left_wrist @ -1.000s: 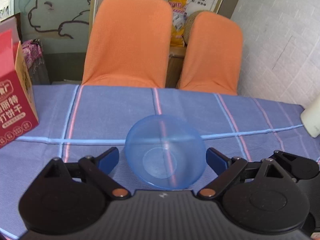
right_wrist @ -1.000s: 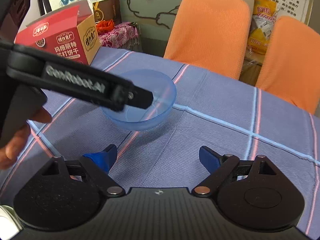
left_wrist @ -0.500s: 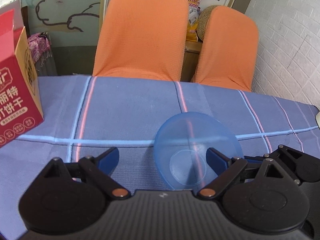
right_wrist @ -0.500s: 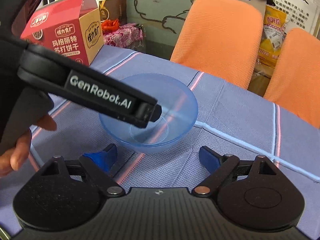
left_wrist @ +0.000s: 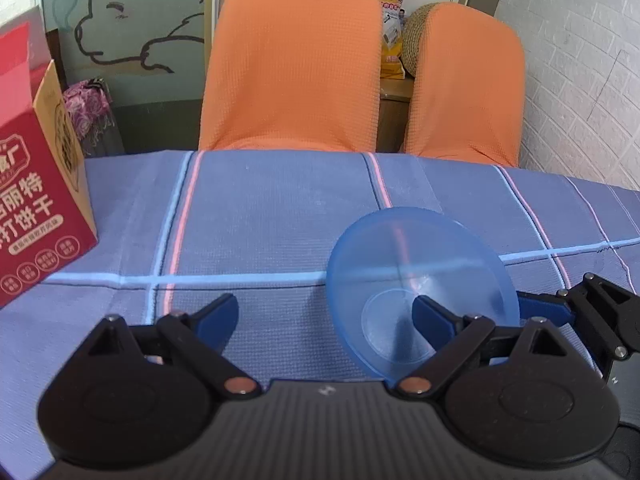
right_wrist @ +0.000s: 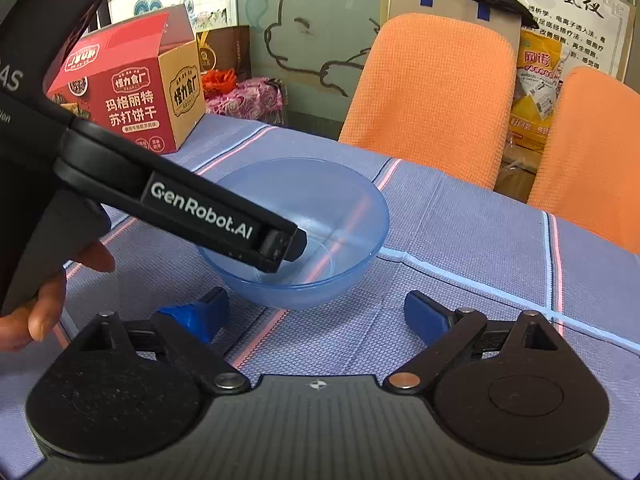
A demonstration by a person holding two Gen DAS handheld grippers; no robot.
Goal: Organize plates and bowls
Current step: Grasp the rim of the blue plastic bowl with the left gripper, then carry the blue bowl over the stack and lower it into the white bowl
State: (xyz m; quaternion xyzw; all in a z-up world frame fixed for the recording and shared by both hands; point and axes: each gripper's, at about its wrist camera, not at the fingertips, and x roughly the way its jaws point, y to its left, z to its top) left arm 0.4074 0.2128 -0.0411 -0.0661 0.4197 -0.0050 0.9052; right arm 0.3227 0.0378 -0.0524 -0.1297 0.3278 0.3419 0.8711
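**Over the blue cloth: bowl half behind a finger**

Lower right of the left wrist view, the left gripper stands wide open, holding nothing; its right finger dips inside the clear blue bowl, hiding part of the base. The right gripper is also spread wide and empty, the bowl just ahead on the tablecloth. Bare cloth lies left of the bowl. "GenRobot.AI" reads on the black arm; the red carton carries Chinese print.
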